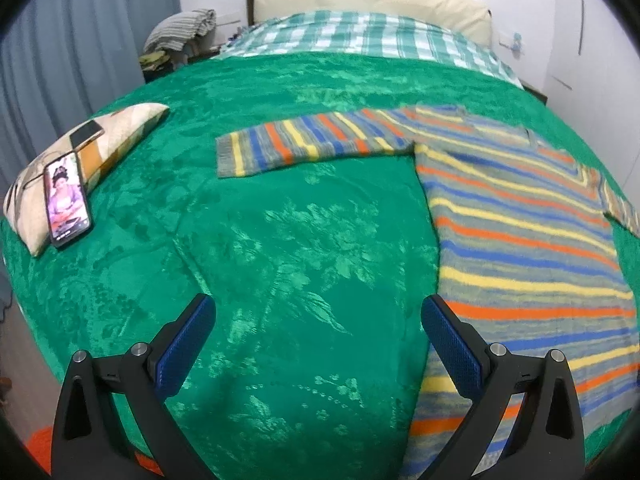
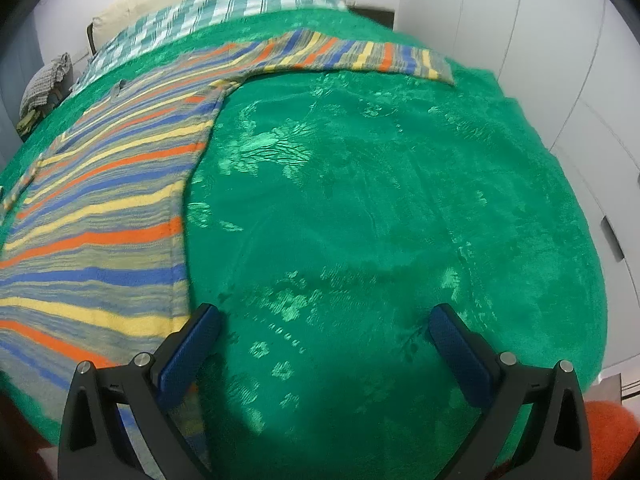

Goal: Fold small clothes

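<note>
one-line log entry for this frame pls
phase: pre-grasp | left gripper: open, empty | right gripper: open, empty | striped sweater: flat, unfolded, sleeves out | green blanket

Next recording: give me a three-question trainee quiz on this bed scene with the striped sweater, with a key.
1. True or false: the left gripper is shut on the sweater.
2. What lies on the small pillow at the bed's left edge?
A) phones B) a book C) socks
3. Fill in: the sweater lies flat on the green ____ with both sleeves spread out.

Key:
1. False: both it and the right gripper are open and hold nothing.
2. A: the phones.
3. blanket.
</note>
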`<state>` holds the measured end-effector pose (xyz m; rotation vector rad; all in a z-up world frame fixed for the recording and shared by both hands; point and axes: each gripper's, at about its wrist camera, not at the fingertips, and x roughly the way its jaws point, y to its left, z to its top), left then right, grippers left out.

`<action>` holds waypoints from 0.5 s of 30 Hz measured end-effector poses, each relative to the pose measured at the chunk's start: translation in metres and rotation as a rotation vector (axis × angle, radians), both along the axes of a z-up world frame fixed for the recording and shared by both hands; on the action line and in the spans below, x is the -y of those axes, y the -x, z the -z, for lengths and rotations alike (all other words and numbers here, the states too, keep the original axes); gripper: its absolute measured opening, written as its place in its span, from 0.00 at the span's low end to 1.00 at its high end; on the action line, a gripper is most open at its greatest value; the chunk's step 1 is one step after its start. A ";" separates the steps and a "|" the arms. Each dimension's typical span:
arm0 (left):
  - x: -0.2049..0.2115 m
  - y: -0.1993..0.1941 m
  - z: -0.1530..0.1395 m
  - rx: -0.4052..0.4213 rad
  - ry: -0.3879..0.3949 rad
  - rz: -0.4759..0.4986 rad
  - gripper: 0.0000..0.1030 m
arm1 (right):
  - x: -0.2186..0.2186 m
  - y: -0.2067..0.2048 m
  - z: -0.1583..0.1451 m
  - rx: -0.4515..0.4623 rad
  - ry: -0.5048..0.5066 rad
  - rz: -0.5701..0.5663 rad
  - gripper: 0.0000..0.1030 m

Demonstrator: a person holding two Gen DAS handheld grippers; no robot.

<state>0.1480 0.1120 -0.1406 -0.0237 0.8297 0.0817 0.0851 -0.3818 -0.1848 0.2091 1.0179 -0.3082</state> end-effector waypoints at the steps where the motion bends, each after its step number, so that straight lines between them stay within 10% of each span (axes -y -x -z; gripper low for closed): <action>1: -0.003 -0.001 -0.001 0.003 0.011 -0.009 1.00 | 0.004 0.000 -0.008 0.017 -0.040 -0.005 0.98; 9: -0.011 -0.009 0.004 -0.003 0.052 -0.062 1.00 | 0.113 -0.072 -0.107 0.262 -0.174 0.007 0.98; 15: -0.007 -0.011 0.006 -0.008 0.021 -0.064 1.00 | 0.233 -0.132 -0.073 0.249 -0.492 0.246 0.69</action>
